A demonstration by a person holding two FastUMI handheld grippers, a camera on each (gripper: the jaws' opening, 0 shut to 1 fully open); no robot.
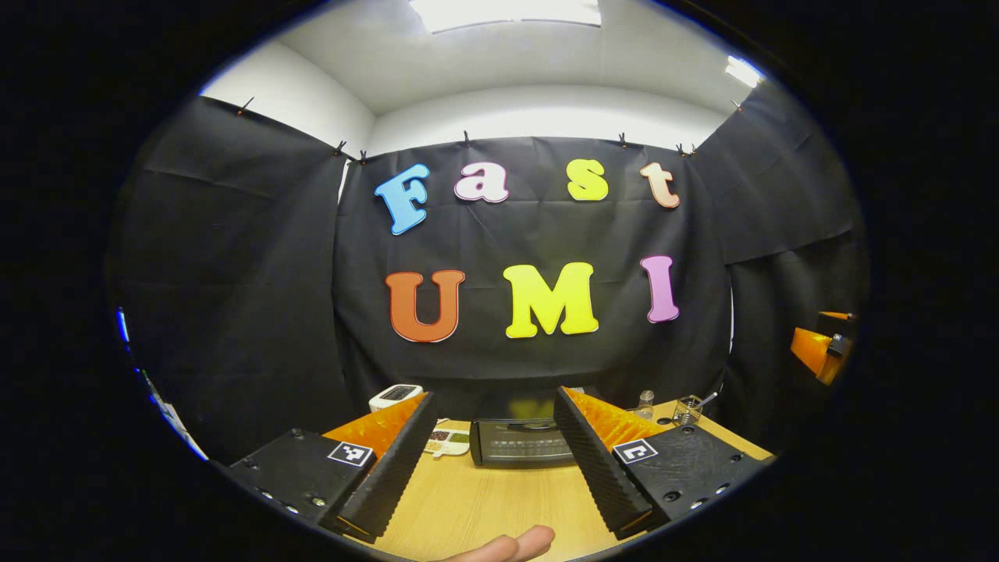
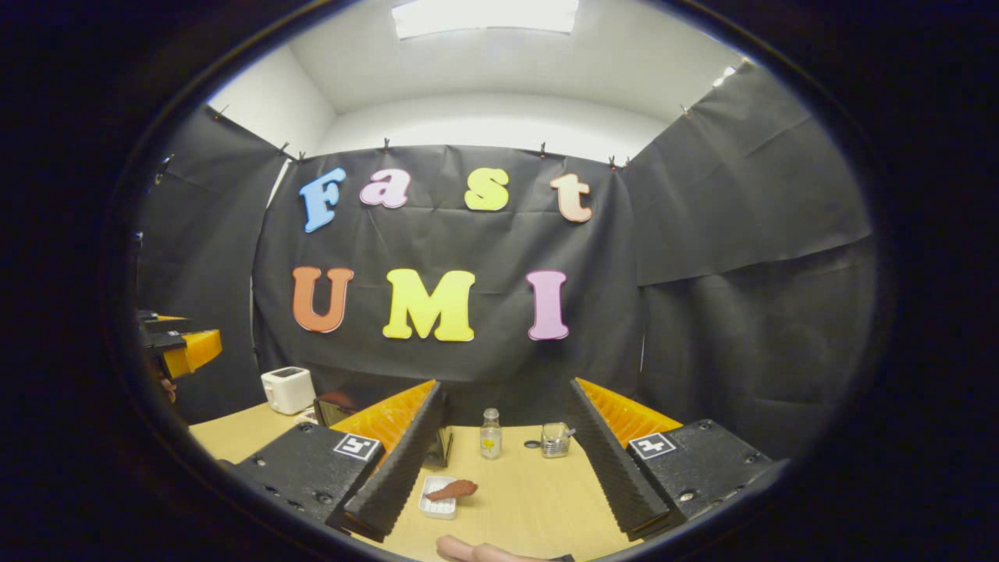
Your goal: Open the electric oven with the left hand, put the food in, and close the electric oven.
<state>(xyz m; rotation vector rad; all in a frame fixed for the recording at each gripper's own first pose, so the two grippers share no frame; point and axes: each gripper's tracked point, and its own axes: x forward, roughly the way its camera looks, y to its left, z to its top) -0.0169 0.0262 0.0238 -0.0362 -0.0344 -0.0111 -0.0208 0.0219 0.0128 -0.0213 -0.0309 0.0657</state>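
Observation:
The black electric oven (image 1: 519,441) stands on the wooden table (image 1: 484,499), straight ahead between the spread fingers of my left gripper (image 1: 495,398), which is open, empty and well short of it. In the right gripper view the oven (image 2: 334,407) is partly hidden behind my own left finger. The food, a brown drumstick-shaped piece (image 2: 454,489), lies on a small white tray (image 2: 437,507) on the table. My right gripper (image 2: 506,386) hovers open above and behind the tray, holding nothing.
A white appliance (image 2: 287,389) stands left of the oven, with a compartmented dish (image 1: 447,442) near it. A small bottle (image 2: 490,433) and a clear cup (image 2: 555,439) sit at the back. The other gripper (image 1: 819,347) shows at the right edge, and a fingertip (image 1: 511,545) shows below.

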